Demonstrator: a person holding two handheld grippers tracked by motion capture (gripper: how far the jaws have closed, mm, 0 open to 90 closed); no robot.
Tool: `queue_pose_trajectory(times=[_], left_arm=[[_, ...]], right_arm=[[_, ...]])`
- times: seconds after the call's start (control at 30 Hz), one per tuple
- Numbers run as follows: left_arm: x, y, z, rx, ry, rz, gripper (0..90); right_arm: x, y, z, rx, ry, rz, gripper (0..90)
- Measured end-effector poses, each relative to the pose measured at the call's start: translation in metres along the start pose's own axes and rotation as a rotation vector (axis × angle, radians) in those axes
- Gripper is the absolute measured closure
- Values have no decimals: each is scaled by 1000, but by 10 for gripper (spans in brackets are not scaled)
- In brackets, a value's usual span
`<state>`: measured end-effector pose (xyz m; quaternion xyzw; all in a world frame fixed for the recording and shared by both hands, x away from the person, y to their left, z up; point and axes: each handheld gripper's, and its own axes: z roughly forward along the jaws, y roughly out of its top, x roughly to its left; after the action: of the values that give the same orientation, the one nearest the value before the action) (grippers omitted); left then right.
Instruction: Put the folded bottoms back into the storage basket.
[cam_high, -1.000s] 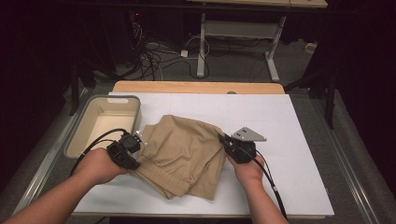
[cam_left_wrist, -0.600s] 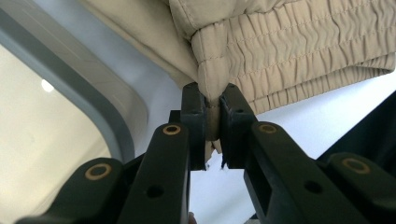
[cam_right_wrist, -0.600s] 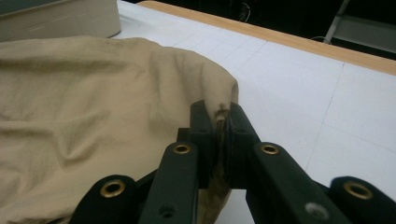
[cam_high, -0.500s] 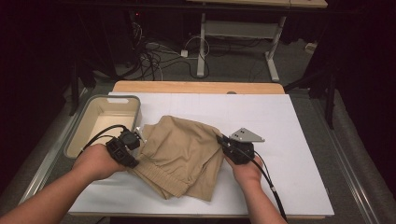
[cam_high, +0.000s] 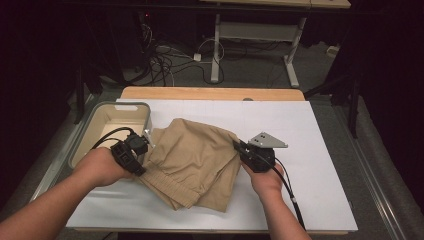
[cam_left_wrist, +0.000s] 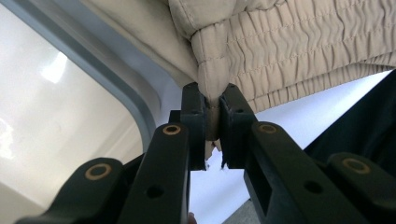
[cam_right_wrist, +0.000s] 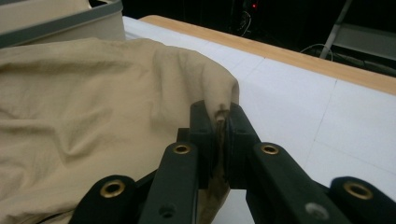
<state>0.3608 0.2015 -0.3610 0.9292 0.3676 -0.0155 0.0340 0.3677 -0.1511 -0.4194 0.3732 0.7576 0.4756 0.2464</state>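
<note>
**Desk:** What sits nearest the lens?

**Caption writer:** A person's two forearms, entering from the near edge of the white bench (cam_high: 320, 150). Each hand carries a claw, and a pair of tan shorts (cam_high: 192, 160) lies folded between them. The left claw (cam_high: 146, 141) is closed on a corner of the gathered elastic waistband (cam_left_wrist: 280, 51); in the left gripper view the cloth is pinched between the two black jaws with almost no gap. The right claw (cam_high: 238, 146) is fully closed on a fold at the shorts' opposite edge, the fabric squeezed thin between the jaws (cam_right_wrist: 219, 122).

**Desk:** And the relation that matters for the next move?

**Caption writer:** The shorts run lengthwise from near-centre of the bench up and away toward the far left, with the waistband at the near end. The two claws hold the garment across that axis, one on each side, at about the same depth. So the cloth lies inward from each claw, to the right of the left one and to the left of the right one.

**Desk:** Beyond the shorts?

**Caption writer:** A grey plastic bin (cam_high: 100, 112) stands at the far left, just beside the left claw and touching or nearly touching the garment's edge. By that reading, the left hand is much the nearer to the bin. Farther back, the bench's wooden rim (cam_high: 210, 93).
</note>
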Motion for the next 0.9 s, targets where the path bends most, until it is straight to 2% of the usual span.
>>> queue_pose_trajectory(times=[0.23,0.47,0.9], left_arm=[[1,5,-6,13,3,9,803],[3,10,-12,49,-11,25,802],[7,15,-46,62,8,23,803]], right_arm=[[1,7,-2,-6,-7,-9,859],[4,15,-2,-20,-4,-18,859],[7,46,-8,-53,-8,-51,858]])
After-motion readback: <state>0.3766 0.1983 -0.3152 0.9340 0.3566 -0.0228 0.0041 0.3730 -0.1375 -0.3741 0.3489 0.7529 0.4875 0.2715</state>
